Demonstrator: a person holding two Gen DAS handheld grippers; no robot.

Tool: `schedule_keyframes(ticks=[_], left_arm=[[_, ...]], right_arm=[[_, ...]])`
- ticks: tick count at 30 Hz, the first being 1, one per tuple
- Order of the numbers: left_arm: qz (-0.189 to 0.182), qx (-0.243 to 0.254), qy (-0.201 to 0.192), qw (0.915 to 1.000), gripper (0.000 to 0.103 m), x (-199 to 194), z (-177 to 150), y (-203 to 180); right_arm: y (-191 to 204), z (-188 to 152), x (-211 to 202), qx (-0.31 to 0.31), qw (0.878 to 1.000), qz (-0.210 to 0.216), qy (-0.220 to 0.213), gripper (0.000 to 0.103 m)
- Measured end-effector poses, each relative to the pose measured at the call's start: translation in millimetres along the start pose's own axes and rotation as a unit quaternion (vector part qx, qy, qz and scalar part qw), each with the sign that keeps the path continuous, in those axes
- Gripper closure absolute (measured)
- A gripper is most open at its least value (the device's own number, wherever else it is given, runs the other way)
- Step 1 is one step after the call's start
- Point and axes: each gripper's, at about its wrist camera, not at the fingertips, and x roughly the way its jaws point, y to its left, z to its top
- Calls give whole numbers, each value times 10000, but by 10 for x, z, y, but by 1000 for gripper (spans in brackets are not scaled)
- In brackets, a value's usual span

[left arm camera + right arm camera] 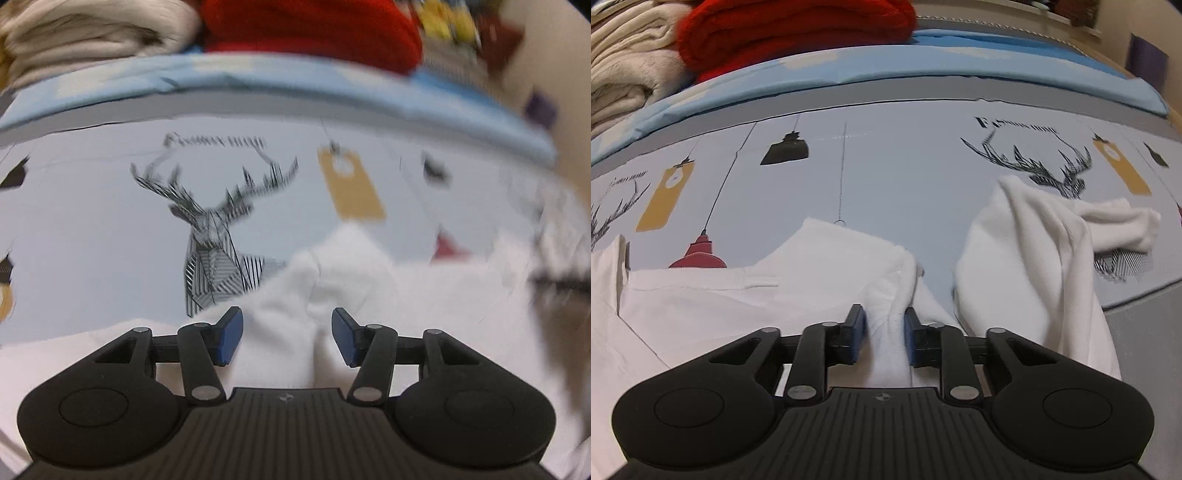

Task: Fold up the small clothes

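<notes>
A white garment (746,295) lies spread on a pale grey printed cloth (894,177). My right gripper (885,338) is shut on a bunched fold of this white garment, which rises between the blue pads (858,338). To its right another part of the white garment (1034,258) stands lifted in folds. In the left wrist view my left gripper (287,338) is open, its blue pads (231,336) apart on either side of a raised ridge of the white garment (332,266), not pinching it.
A folded red knit (790,33) and a folded cream blanket (624,66) sit at the back on a light blue sheet (997,62). The printed cloth shows a deer head (210,225), lamps and a yellow tag (351,184). The cloth's edge drops off at the right (1145,295).
</notes>
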Motion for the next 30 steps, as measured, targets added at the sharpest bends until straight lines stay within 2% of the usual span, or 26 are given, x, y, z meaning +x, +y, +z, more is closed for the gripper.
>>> schedule_keyframes(ticks=[2,3,4,5,7,9,11,13,14,16,19,22,24,26,27,28,30], left_arm=[[104,-15,216,9997,87,154,-35,1],[55,-57,248,9997,90,202,-65,87],[-14,-51,224,9997,97,216,-51,140],[-8,-12,200,9998,98,245,-19,164],[208,121,-37,9997,99,166,50,189],[390,-12,-335,9987,99,121,151,272],[572,-237,-772,9951,99,62,249,332],[859,-106,-1147,9896,92,-17,334,300],[978,-92,-1091,9892,76,-15,369,288],[740,-74,-660,9950,62,-62,364,261],[734,104,-342,9967,64,-103,237,130],[53,331,3,9994,64,-92,96,-28],[-195,263,294,9990,64,20,5,-45],[17,121,837,9964,63,215,-163,18],[-17,111,716,9974,63,197,-187,31],[-1,84,792,9968,62,174,-175,32],[94,9,929,9956,60,125,-155,14]], right_arm=[[-17,24,14,-54,9999,104,8,88],[-28,37,19,-53,9999,148,20,89],[-45,54,26,-40,9998,202,39,91],[-58,73,34,-7,9997,250,41,91],[-93,128,32,115,9993,344,-2,93],[-114,215,-2,261,9985,424,-206,93],[-115,312,-80,401,9959,590,-561,93],[-62,418,-181,455,9902,705,-1116,91],[-17,460,-216,405,9883,645,-1325,89],[79,527,-246,223,9878,441,-1474,80],[106,506,-207,85,9919,546,-1145,76],[98,428,-204,-93,9932,709,-919,76],[131,330,-142,-443,9935,943,-461,77],[182,168,21,-943,9929,687,244,77],[176,70,62,-1198,9912,445,358,77],[155,40,18,-1260,9907,481,207,77],[17,96,-92,-966,9932,640,66,77]])
